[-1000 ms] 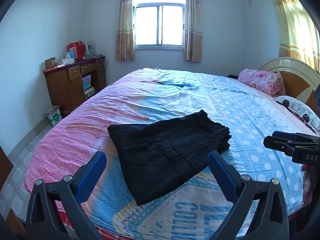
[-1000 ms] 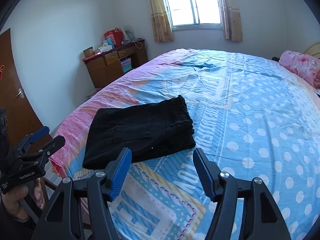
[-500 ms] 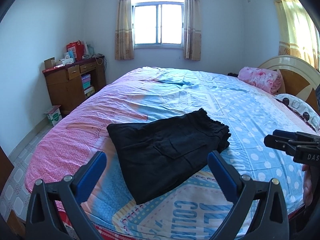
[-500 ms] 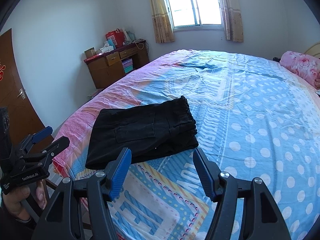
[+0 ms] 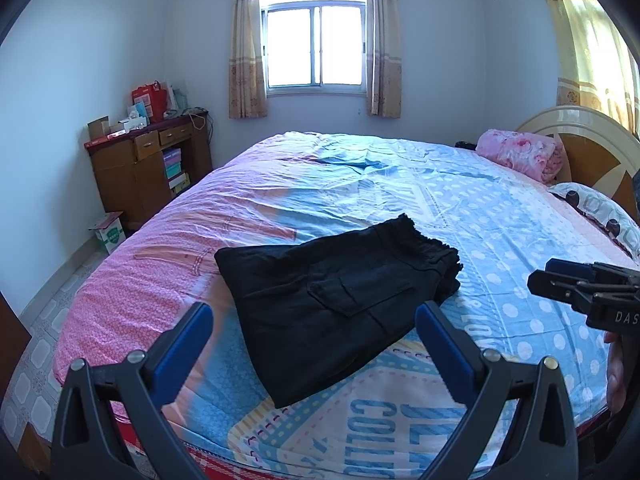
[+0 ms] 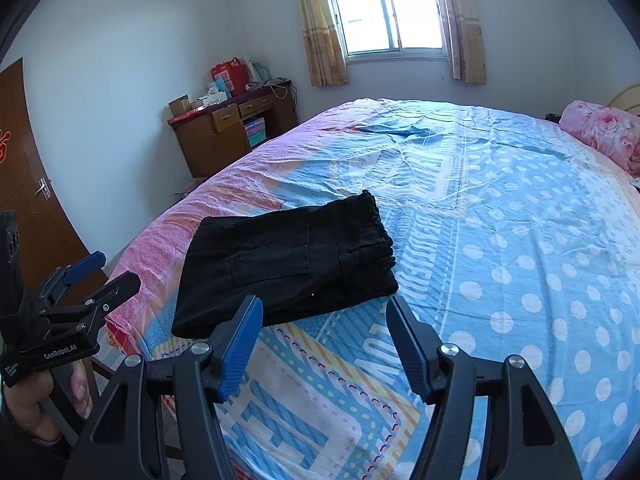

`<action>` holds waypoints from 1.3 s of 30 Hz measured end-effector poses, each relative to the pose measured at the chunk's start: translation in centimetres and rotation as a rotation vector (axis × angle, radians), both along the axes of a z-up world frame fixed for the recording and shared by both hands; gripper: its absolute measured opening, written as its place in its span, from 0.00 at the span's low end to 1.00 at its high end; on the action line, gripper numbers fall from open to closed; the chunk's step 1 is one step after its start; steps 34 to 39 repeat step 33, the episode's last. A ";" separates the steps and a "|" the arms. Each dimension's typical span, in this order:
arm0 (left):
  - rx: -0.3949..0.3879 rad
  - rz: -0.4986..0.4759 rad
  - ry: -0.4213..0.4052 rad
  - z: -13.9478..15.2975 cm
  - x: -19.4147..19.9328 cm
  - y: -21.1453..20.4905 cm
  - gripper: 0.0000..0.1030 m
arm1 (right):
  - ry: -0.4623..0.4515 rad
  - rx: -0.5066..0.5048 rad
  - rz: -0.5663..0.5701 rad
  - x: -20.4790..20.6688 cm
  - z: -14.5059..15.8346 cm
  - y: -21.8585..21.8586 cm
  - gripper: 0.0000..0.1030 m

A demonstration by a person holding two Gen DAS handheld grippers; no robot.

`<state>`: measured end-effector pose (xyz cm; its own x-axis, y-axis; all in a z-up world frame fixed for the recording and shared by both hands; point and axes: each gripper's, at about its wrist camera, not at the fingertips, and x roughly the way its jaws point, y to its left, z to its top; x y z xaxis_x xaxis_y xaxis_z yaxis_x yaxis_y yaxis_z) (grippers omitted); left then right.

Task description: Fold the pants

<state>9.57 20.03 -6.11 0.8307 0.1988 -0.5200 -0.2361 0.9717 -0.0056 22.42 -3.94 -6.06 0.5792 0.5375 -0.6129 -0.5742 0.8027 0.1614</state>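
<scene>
The bed [image 5: 500,208] fills the view in front of both grippers, and the black pants [image 5: 340,296] lie on it just ahead, already folded into a compact stack, so I judge the folding almost done. The left gripper [image 5: 312,344] and the right gripper [image 6: 324,340] hover with jaws apart, holding nothing, probably because the pants need no more pulling. Far beyond, a pink blanket [image 5: 520,154] and a wooden desk [image 5: 148,168] block nothing.
</scene>
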 end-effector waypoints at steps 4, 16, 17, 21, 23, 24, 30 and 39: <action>0.011 0.015 -0.002 0.1 0.0 -0.1 1.00 | -0.002 0.003 -0.001 -0.1 0.0 0.0 0.64; 0.038 0.039 -0.014 0.7 -0.1 -0.2 1.00 | -0.019 0.017 0.001 -0.5 0.6 -0.2 0.64; 0.038 0.041 -0.011 0.7 -0.1 -0.2 1.00 | -0.020 0.017 0.001 -0.6 0.6 -0.2 0.64; 0.038 0.043 -0.006 0.6 -0.1 0.0 1.00 | -0.025 0.017 0.006 -0.8 0.8 -0.1 0.64; 0.041 0.048 -0.004 0.6 0.0 0.0 1.00 | -0.026 0.018 0.008 -0.9 0.8 0.0 0.64; 0.042 0.049 -0.003 0.5 0.0 0.0 1.00 | -0.026 0.017 0.009 -0.9 0.8 0.0 0.64; 0.030 0.042 -0.010 0.1 -0.3 0.0 1.00 | -0.025 0.015 0.014 -1.1 0.8 0.2 0.64; 0.029 0.030 -0.018 0.1 -0.5 -0.2 1.00 | -0.022 0.013 0.013 -1.2 0.7 0.2 0.64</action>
